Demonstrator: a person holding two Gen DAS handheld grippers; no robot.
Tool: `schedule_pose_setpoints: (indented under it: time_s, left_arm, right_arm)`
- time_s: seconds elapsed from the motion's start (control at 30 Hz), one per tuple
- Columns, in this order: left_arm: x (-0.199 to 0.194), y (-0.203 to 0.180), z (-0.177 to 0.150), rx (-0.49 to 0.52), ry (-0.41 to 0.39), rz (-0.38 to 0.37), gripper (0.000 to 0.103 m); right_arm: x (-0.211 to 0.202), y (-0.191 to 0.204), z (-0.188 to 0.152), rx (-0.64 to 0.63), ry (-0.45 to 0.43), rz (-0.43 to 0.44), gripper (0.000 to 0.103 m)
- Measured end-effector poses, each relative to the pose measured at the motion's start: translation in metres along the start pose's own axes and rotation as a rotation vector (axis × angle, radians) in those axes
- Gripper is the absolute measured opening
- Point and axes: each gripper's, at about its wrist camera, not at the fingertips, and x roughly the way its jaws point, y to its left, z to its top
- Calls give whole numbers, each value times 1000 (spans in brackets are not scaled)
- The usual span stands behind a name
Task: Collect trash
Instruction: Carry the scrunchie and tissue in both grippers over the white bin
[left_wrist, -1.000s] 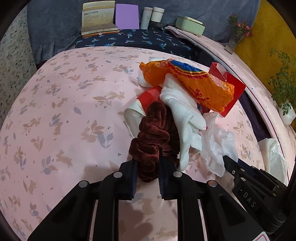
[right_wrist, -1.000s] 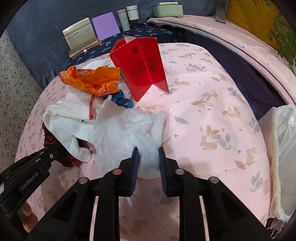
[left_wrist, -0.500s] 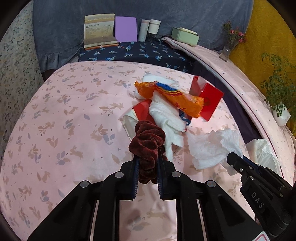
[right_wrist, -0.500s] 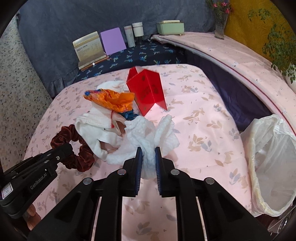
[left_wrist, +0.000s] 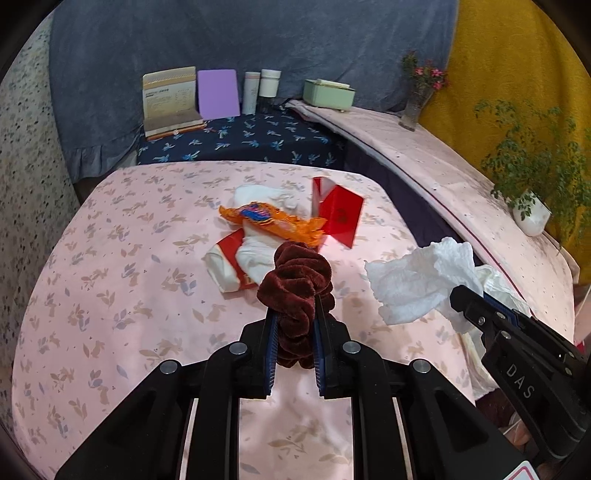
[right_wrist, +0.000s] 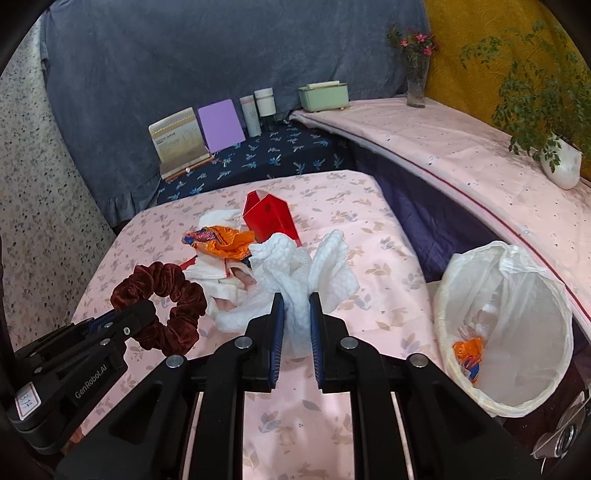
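My left gripper (left_wrist: 293, 317) is shut on a dark red velvet scrunchie (left_wrist: 295, 273), which hangs clear of the pink tablecloth (left_wrist: 110, 258). In the right wrist view the scrunchie (right_wrist: 162, 291) shows as a full ring at the left gripper's tip (right_wrist: 146, 310). A crumpled white tissue (right_wrist: 291, 266) is pinched in my right gripper (right_wrist: 296, 302), which is shut and held above the table. The tissue (left_wrist: 417, 280) also shows at the right of the left wrist view. Left on the table are an orange wrapper (left_wrist: 269, 218), a red folded card (left_wrist: 340, 214), a white glove (left_wrist: 258, 251) and a red-and-white packet (left_wrist: 229, 266).
A bin lined with a white bag (right_wrist: 443, 306) stands off the table's right edge, with an orange wrapper (right_wrist: 468, 350) inside. Books, bottles and a green box (left_wrist: 327, 94) line the back shelf. A vase (right_wrist: 416, 85) and a potted plant (right_wrist: 561, 162) sit on the right ledge.
Both grippers have risen and drawn back from the pile. The scrunchie and the tissue came up off the table with them. The bin has come into the right wrist view.
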Motion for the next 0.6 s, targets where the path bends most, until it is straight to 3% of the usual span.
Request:
schedule_pose_setpoints:
  time_s: [0.6]
  left_arm:
    - [-4, -91, -10, 156, 6, -83, 14]
  right_arm:
    - [-51, -88, -14, 136, -71, -95, 13]
